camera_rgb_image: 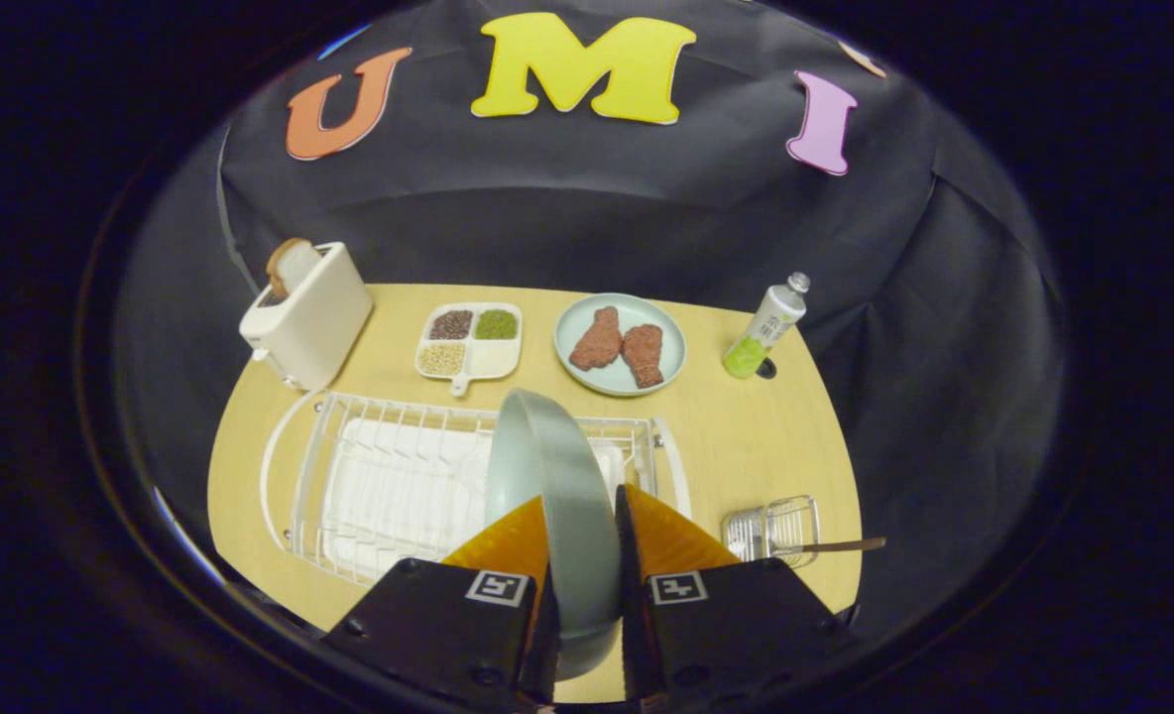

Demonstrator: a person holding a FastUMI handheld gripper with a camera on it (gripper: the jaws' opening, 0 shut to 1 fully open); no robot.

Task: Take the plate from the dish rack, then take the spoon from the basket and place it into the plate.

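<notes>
Grey-green plate (557, 496) is being pinched on edge between the fingers of the gripper (583, 516), both pads pressing its faces near the rim. It is being held upright just above the rack (389, 476), whose wire rim is lying directly ahead and to the left of the fingers.

Risks being judged from this:
- Plate is being gripped on smooth faces only; slip or rotation is likely if it is being swung fast or tilted flat.
- Lower rim is possibly catching rack wires if it is being moved sideways before being lifted clear; clearance cannot be told.
- Basket (773, 528) with spoon (835, 545) is sitting just right of the fingers; it could get knocked while the plate is being set down.
- Food plate (619, 343) and bottle (765, 327) are standing well beyond, so little risk is being seen there.
</notes>
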